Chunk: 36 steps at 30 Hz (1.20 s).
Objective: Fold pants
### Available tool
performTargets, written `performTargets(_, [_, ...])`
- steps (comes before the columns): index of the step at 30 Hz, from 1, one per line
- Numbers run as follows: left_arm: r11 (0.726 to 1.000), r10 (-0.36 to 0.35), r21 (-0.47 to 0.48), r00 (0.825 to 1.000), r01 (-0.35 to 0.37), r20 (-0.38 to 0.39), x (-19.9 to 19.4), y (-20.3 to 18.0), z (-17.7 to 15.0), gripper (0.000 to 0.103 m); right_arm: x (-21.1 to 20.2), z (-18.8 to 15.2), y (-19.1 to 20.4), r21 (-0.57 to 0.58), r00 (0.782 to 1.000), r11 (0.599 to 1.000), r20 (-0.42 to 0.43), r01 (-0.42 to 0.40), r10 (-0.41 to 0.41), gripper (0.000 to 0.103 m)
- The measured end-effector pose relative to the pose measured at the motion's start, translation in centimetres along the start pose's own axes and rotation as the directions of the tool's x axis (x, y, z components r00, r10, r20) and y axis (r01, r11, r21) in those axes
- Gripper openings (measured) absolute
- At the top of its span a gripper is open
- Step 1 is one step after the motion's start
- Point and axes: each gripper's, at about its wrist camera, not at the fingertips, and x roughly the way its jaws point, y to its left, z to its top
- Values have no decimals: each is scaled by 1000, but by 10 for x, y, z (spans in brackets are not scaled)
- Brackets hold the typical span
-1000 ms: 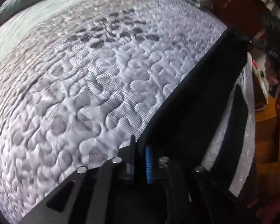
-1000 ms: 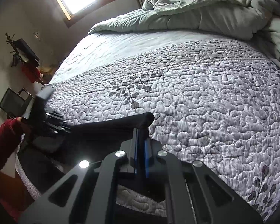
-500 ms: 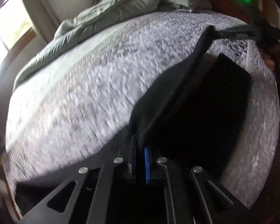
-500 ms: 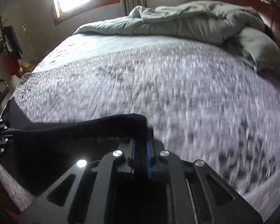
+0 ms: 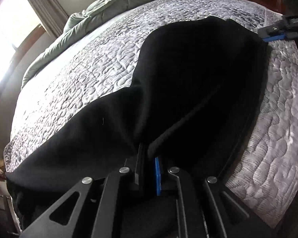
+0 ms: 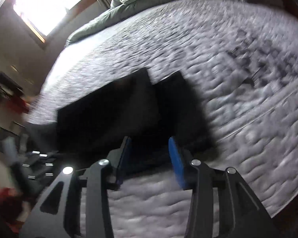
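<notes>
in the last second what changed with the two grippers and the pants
The right gripper has let go: its jaws, shut on the pants before, now stand open. The lifted black fold has dropped flat onto the quilt. The left gripper stays clamped on the fabric's edge.

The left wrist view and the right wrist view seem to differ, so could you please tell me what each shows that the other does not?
Only the left wrist view shows the left tool shut on a fold of the black pants, and the right tool seen from outside at the far edge.

Only the right wrist view shows the right tool open, with nothing between its blue pads, and the pants' two squared ends lying flat. It is motion-blurred.

Both show the pants on the grey quilted bedspread, the rumpled green comforter and the bright window.
</notes>
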Motion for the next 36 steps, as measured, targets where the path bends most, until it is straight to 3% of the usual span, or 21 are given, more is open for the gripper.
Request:
performTargets(2, [999, -13, -31, 1000, 13, -6, 1, 3, 1, 10, 7, 4, 2, 70, 997, 995, -25, -74, 76, 68])
performTargets(7, [998, -20, -65, 1000, 19, -17, 1, 5, 4, 10, 45, 22, -2, 237, 986, 963, -77, -128, 150, 68])
performTargets(8, [997, -21, -70, 1000, 19, -19, 1, 6, 5, 10, 52, 24, -6, 282, 984, 951, -82, -129, 158, 64])
performTargets(9, [997, -23, -76, 1000, 22, -21, 0, 7, 5, 10, 57, 26, -11, 319, 984, 939, -82, -126, 160, 51])
performTargets(10, [996, -26, -81, 999, 24, -25, 0, 8, 5, 10, 61, 28, -14, 345, 985, 930, -74, -124, 158, 29])
performTargets(12, [994, -40, -101, 999, 37, -31, -2, 14, 8, 10, 63, 30, -16, 378, 979, 913, -62, -156, 193, 5])
performTargets(14, [990, -60, -127, 998, 55, -36, 1, 28, 20, 10, 55, 30, -14, 393, 971, 895, -26, -210, 239, 5])
performTargets(18, [989, -71, -128, 997, 72, 13, -23, 31, 27, 10, 14, 31, 4, 291, 982, 938, 46, -191, 186, 4])
performTargets(21, [993, -80, -86, 996, 83, 35, -42, 21, 27, 11, 0, 24, 4, 270, 991, 953, 53, -136, 127, 5])
performTargets(25, [998, -67, -2, 997, 67, -37, -20, -7, 19, 11, 29, 6, -17, 301, 999, 953, -29, -35, 46, 5])
performTargets(28, [999, -35, 6, 998, 35, -59, 3, -17, 12, 12, 43, -3, -35, 343, 998, 938, -11, -58, 66, 5])
performTargets(30, [1000, -10, 11, 999, 11, -47, 5, -19, 11, 12, 34, -5, -29, 329, 999, 944, -9, -38, 44, 11])
performTargets(33, [999, -30, -22, 998, 29, -47, 5, -16, 13, 12, 12, -7, -9, 265, 996, 960, -18, 89, -88, 25])
performTargets(35, [996, -60, -72, 997, 57, -50, 4, -10, 12, 13, -9, -10, 13, 202, 983, 964, 12, 174, -181, 26])
performTargets(36, [993, -75, -98, 996, 70, -50, 6, -6, 14, 13, -14, -12, 25, 171, 982, 969, 20, 180, -186, 26])
